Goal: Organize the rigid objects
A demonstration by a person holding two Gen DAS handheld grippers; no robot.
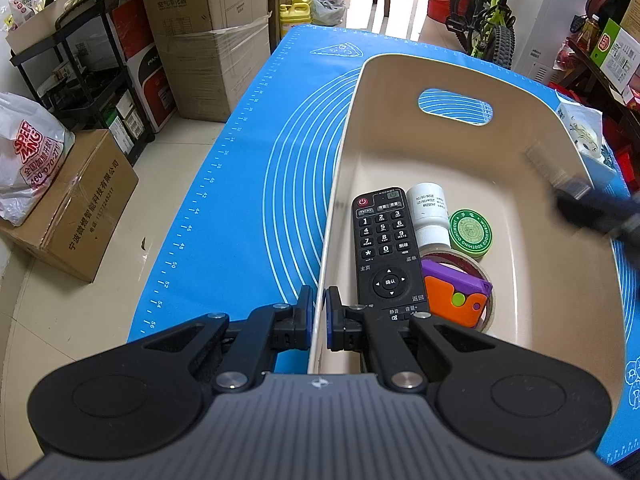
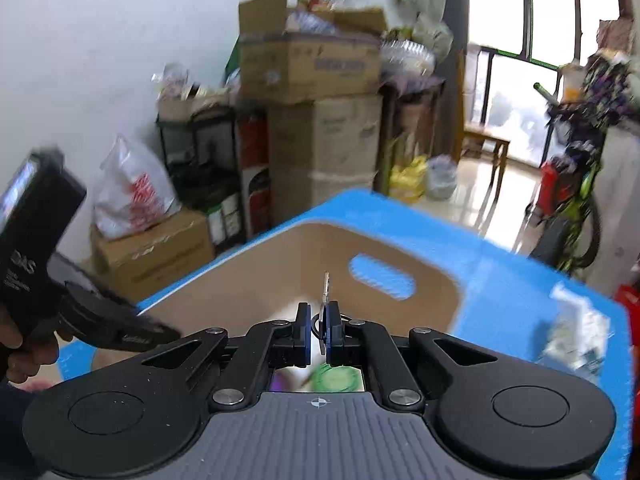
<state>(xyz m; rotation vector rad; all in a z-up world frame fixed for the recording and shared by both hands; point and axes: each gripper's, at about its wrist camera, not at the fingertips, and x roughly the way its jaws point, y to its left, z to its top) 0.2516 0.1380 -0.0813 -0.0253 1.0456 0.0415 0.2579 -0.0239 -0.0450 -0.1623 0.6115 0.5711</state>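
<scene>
Right gripper [image 2: 317,330] is seen clamped on a key [image 2: 326,285], whose blade sticks up and forward from between the pads while its ring sits in the gap. Directly ahead of and below the key lies the open bin [image 2: 256,268], so the drop is judged to call for a short move forward and down over the bin's interior; the blade's long axis runs along the fingers, toward the bin's far wall with the handle slot. In the left wrist view the right gripper appears only as a blur above the bin's right rim.

Left gripper [image 1: 319,314] is closed narrowly on the bin's left wall [image 1: 332,216], one finger outside and one inside, apparently to steady it. The right gripper is the one carrying the key, so the placing falls to it.

Inside the bin, near the left wall, a remote [image 1: 384,252] is laid lengthwise, with a white bottle [image 1: 429,216], a green tin [image 1: 472,234] and an orange-purple toy [image 1: 456,296] on a tape roll beside it; the right half of the floor is bare.

The bin is set on a blue mat [image 1: 256,184] on a table. Cardboard boxes, a shelf, bags and a bicycle are seen around the room.
</scene>
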